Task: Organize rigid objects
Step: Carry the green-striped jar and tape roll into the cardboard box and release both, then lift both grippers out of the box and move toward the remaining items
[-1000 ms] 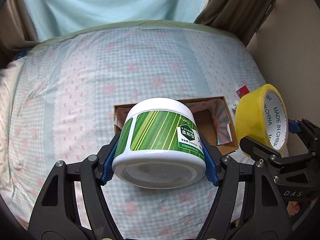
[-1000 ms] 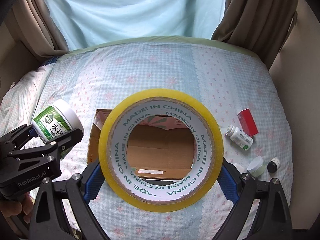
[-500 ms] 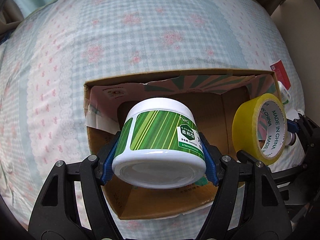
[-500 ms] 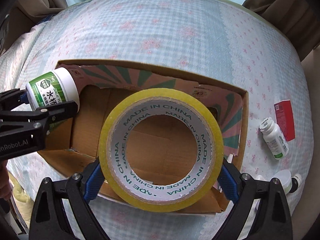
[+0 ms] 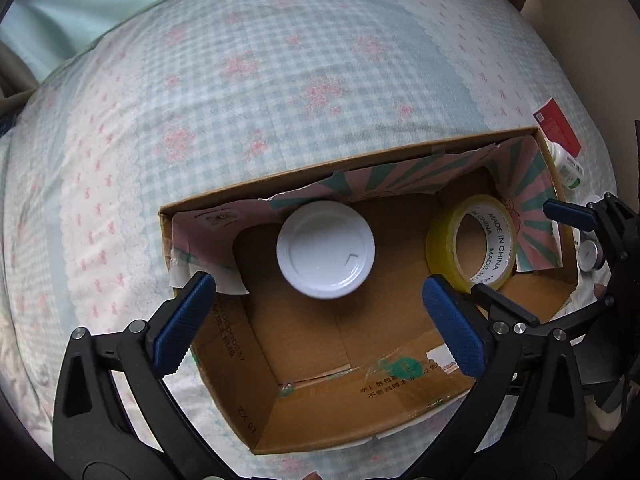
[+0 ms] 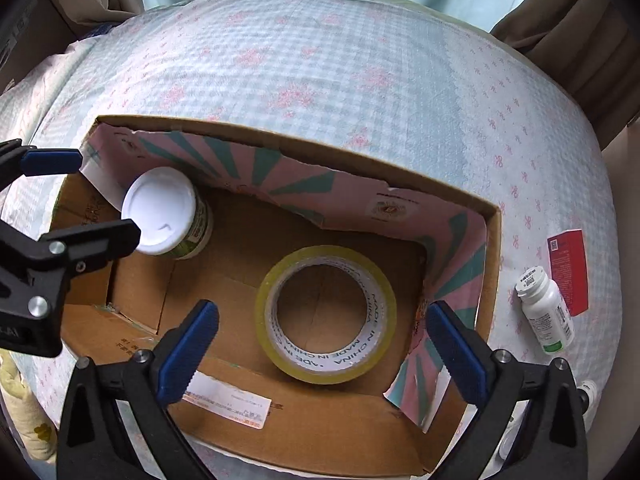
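Observation:
An open cardboard box (image 5: pixel 208 206) (image 6: pixel 492 216) sits on the bed. A white-lidded green jar (image 5: pixel 326 250) (image 6: pixel 164 212) stands upright on its floor at the left. A yellow tape roll (image 5: pixel 470 244) (image 6: pixel 326 314) lies inside at the right. My left gripper (image 5: pixel 320 320) is open and empty above the jar; it also shows at the left of the right wrist view (image 6: pixel 72 196). My right gripper (image 6: pixel 324 354) is open and empty above the tape roll; it also shows at the right of the left wrist view (image 5: pixel 528 260).
A white pill bottle (image 6: pixel 546 314) (image 5: pixel 566 166) and a red packet (image 6: pixel 568 272) (image 5: pixel 556 126) lie on the checked bedspread (image 6: pixel 320 60) right of the box. Small round containers (image 5: pixel 590 256) lie near the box's right corner. Curtains (image 6: pixel 580 12) hang at the back.
Both grippers opened. The jar dropped from the left gripper and the tape roll from the right gripper; both now rest on the box floor.

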